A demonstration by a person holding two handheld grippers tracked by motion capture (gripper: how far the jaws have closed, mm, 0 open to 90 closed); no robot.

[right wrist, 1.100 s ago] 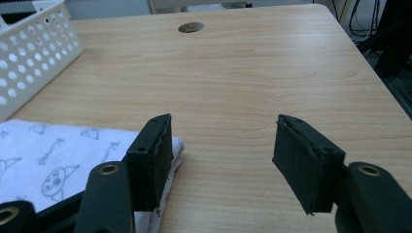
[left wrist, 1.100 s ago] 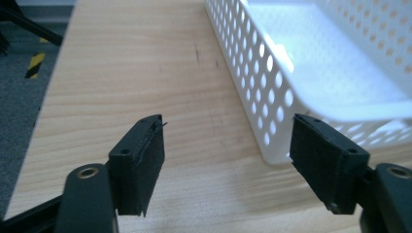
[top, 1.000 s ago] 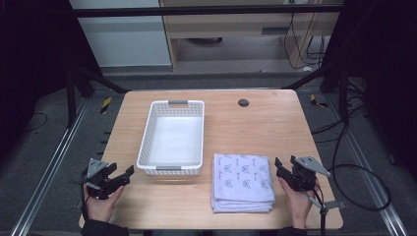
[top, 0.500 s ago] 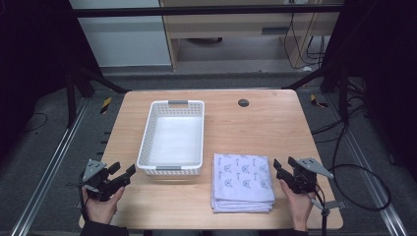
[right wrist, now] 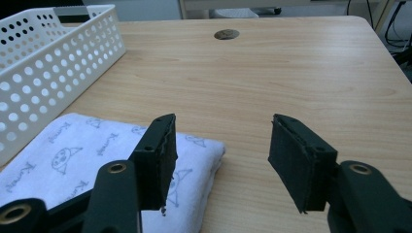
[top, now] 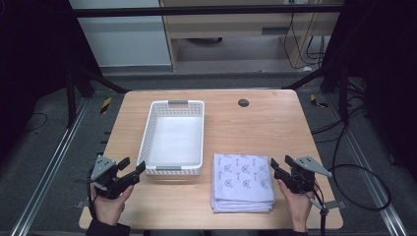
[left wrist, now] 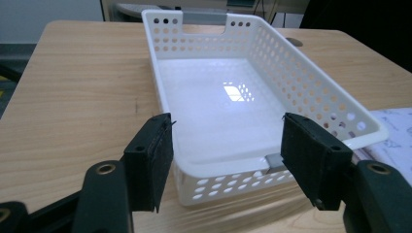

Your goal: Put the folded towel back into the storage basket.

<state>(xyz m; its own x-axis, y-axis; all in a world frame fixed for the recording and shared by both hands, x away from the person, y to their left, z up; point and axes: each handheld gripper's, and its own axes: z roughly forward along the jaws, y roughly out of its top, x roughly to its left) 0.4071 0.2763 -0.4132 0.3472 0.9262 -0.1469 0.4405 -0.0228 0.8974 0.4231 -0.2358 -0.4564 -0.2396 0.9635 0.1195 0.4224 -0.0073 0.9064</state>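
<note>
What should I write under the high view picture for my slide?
Two hands hold open tools, left tool and right tool, beside an empty white basket and a folded towel.

Left gripper (top: 132, 167): black body, two black jaws, a grey three-cornered plate on top. In the left gripper view (left wrist: 228, 160) each jaw carries a flat rectangular black pad with rough, frayed edges, fixed by small screws; a brass-coloured rivet sits in each jaw arm. Right gripper (top: 281, 166): same build, grey plate, black cable trailing behind. Its pads (right wrist: 299, 160) show matching wear. Dark sleeve at the left hand (top: 109, 206).
</note>
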